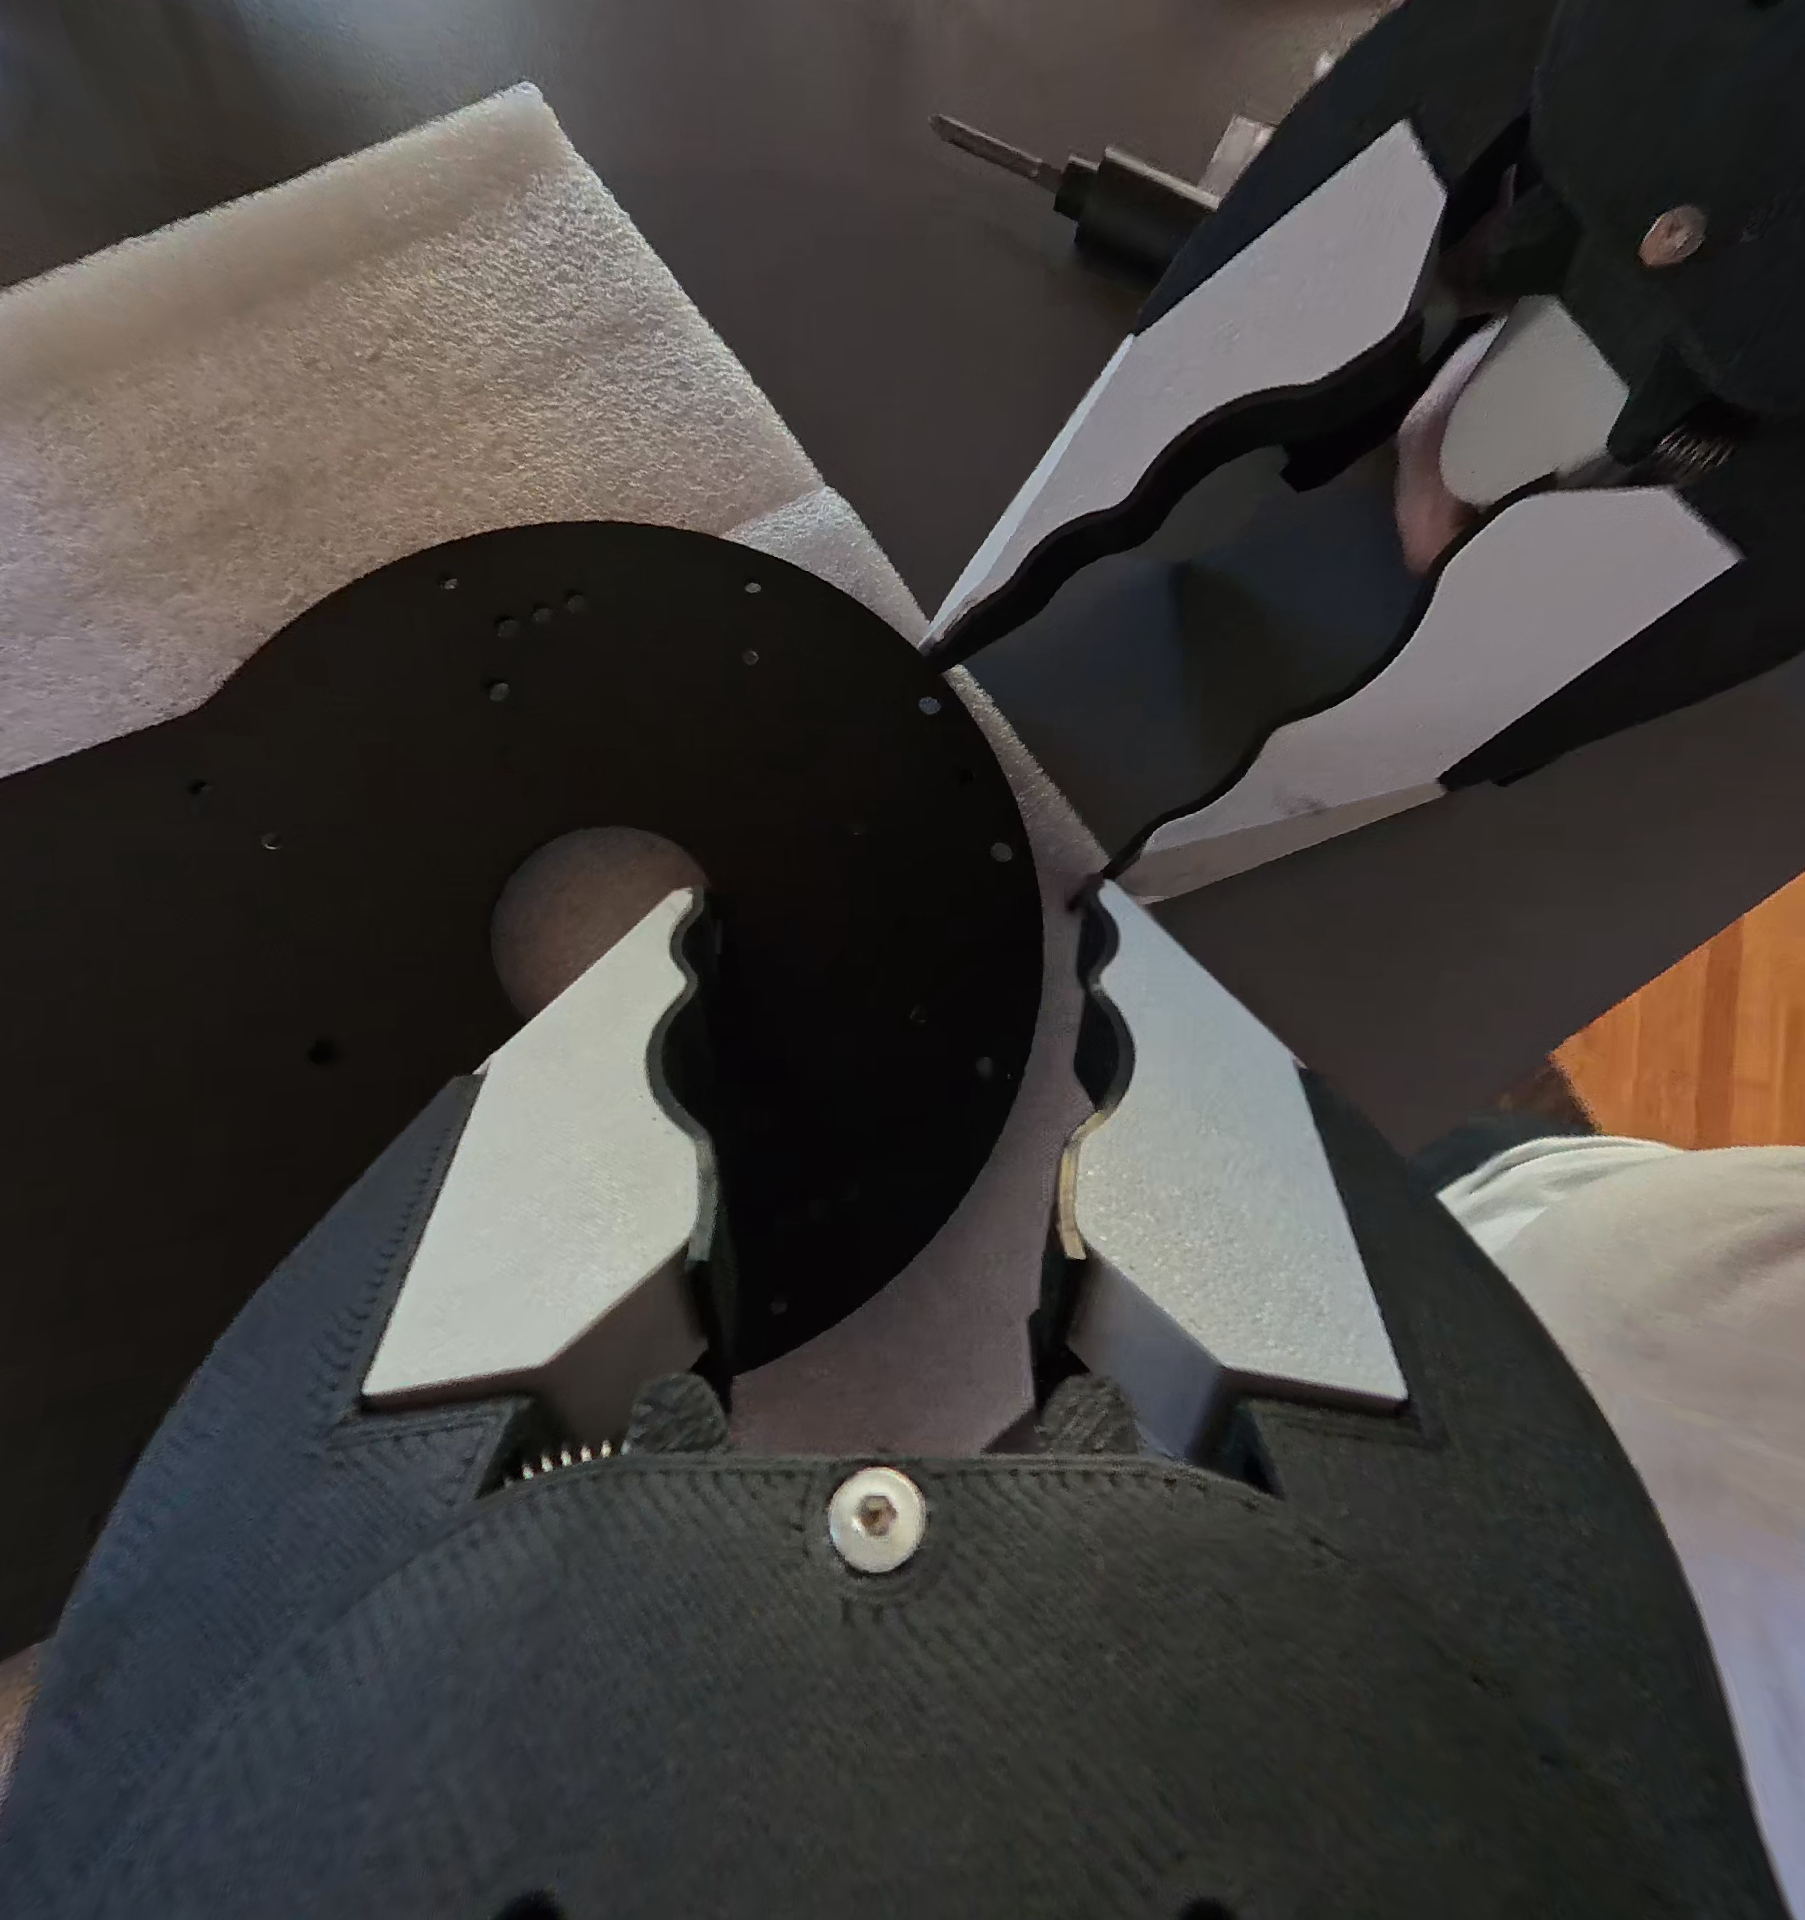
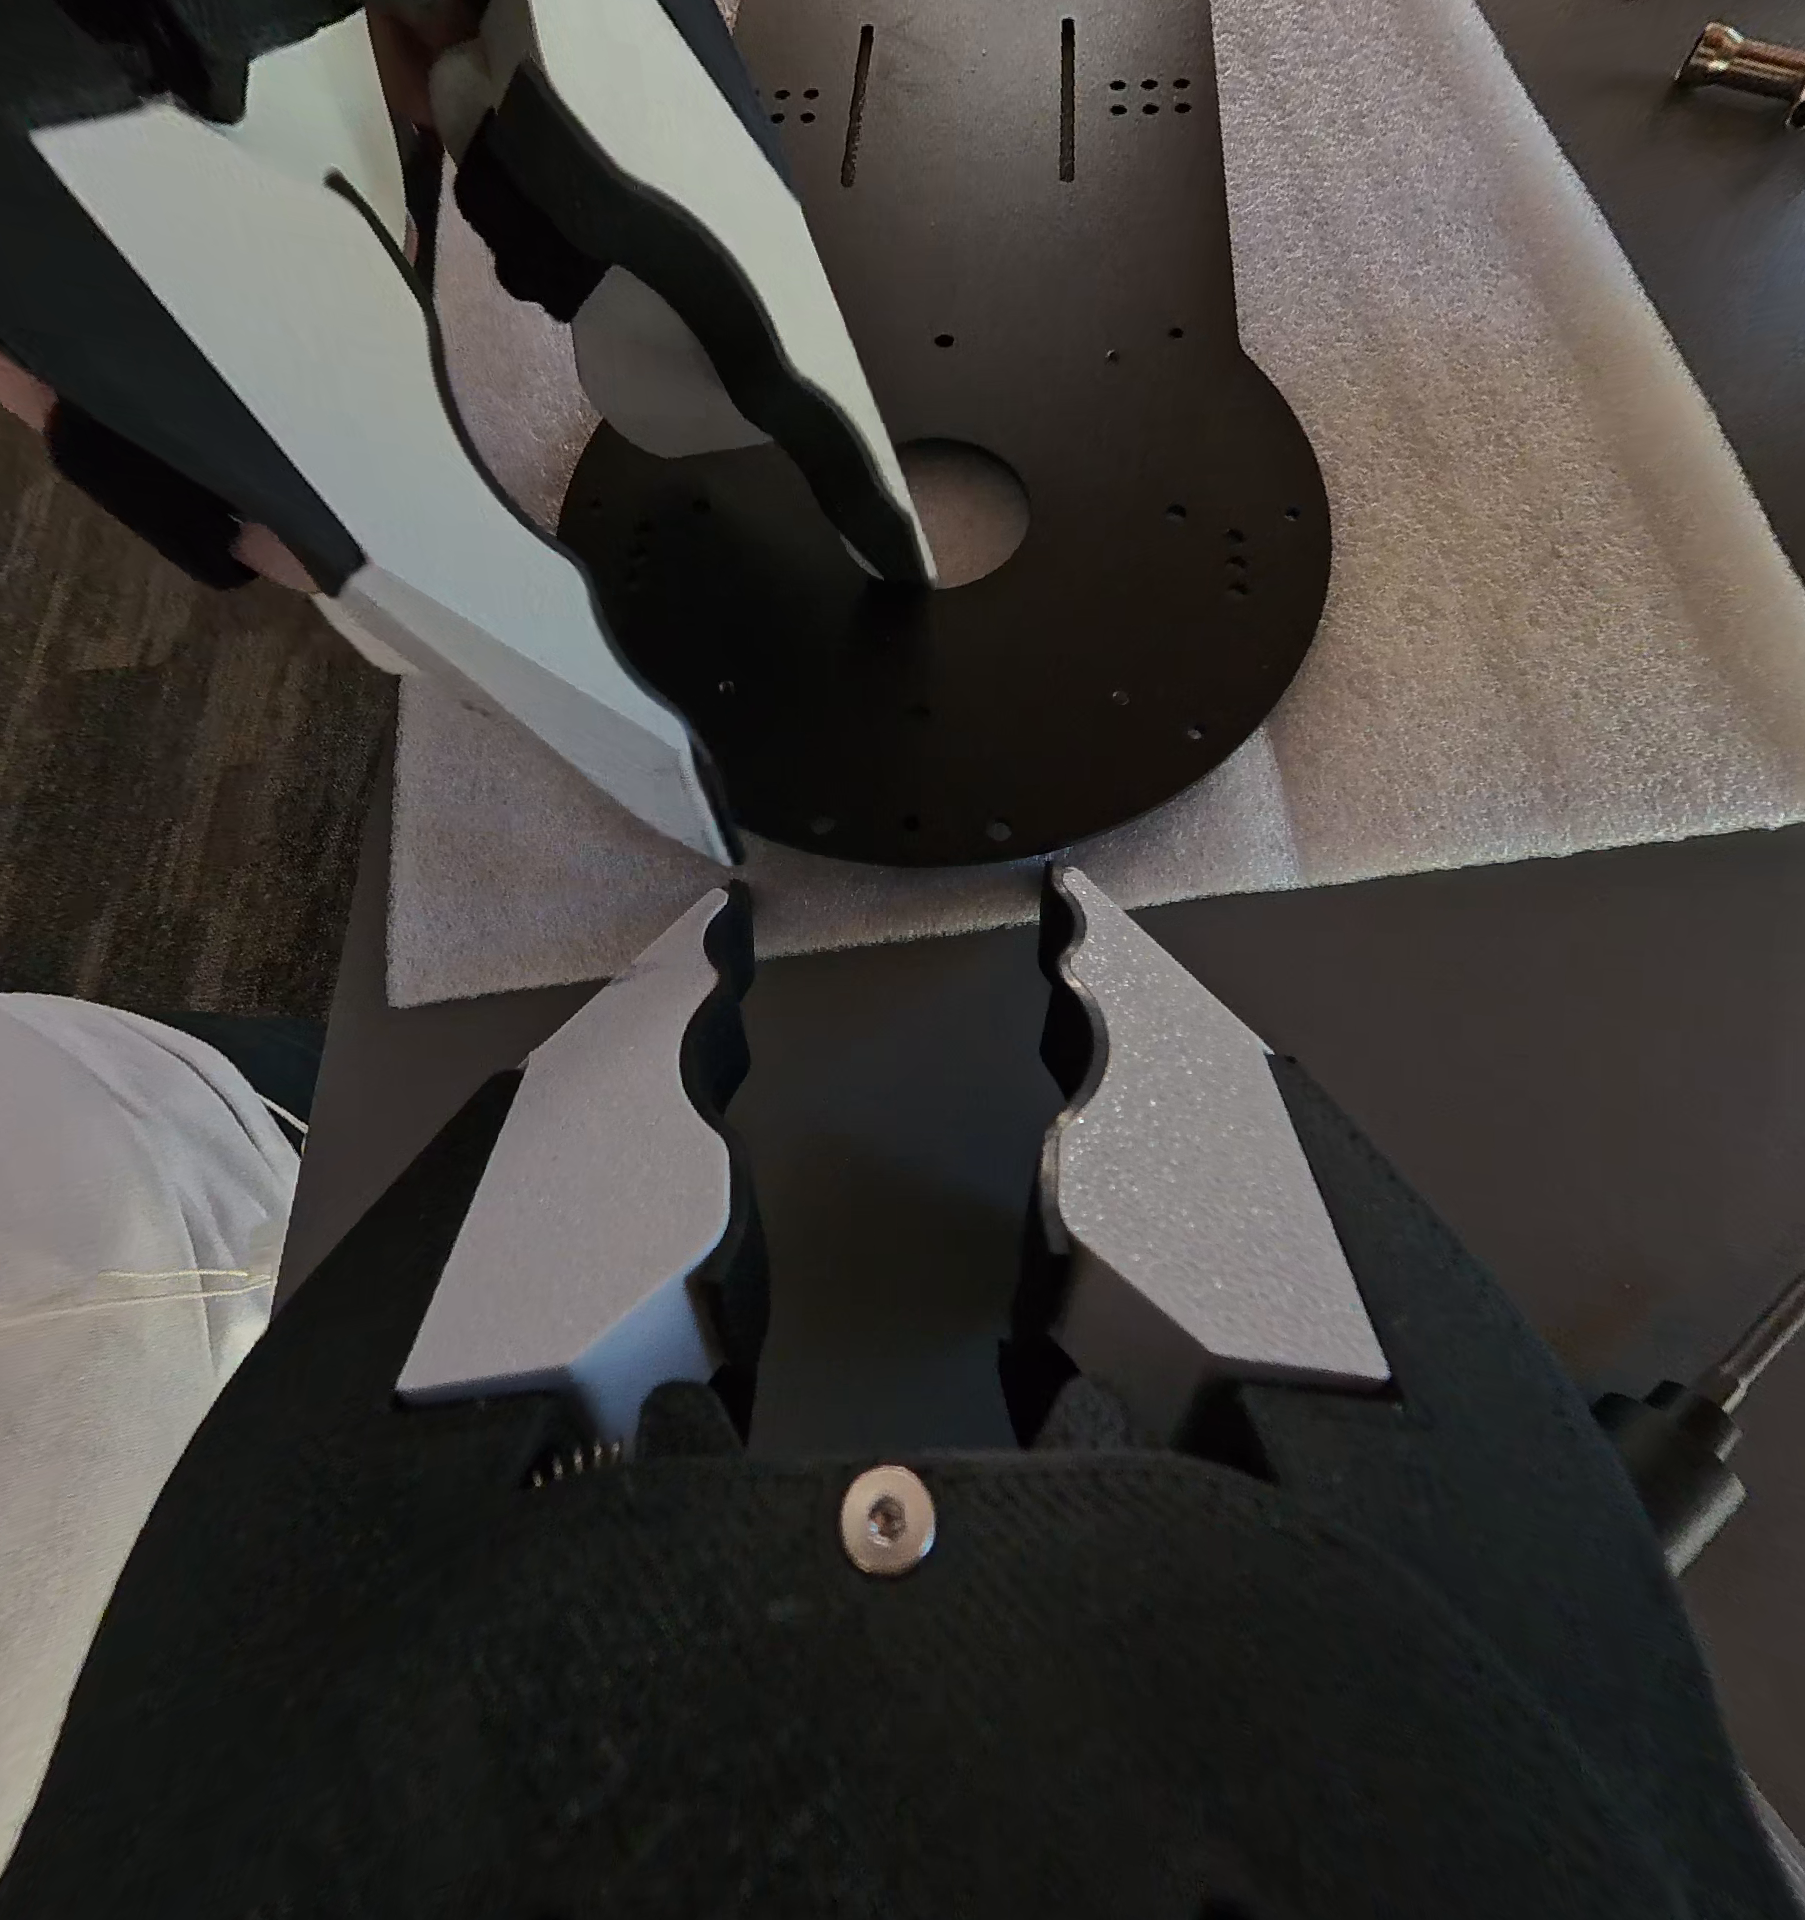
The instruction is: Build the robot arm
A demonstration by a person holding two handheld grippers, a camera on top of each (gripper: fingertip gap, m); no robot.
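Right now the left gripper (image 1: 893, 904) stands spread wide over the black plate (image 1: 410, 831), gripping nothing. In its own view, one finger's tip reaches the edge of the plate's round centre hole. The other sits just outside the rim at 3 o'clock, so the ring of the plate lies between the jaws. Whether either tip touches the metal cannot be told.

The plate is flat and drilled with many small holes. It rests on a white foam sheet (image 1: 306, 364) spread on the dark bench (image 1: 877, 260).

The right gripper (image 2: 896, 883) is also released and empty. In the right wrist view its tips hover over the foam's near edge, just beside the plate's rim at 6 o'clock. Its left tip sits very close to the outer tip of the left gripper, which enters from 10 o'clock.

A black-handled driver (image 2: 1687, 1434) lies on the bench at 4 o'clock of that view. A metal T-shaped key (image 2: 1781, 73) lies well apart at 1 o'clock. A person's light-coloured clothing (image 2: 77, 1299) shows at 8 o'clock.
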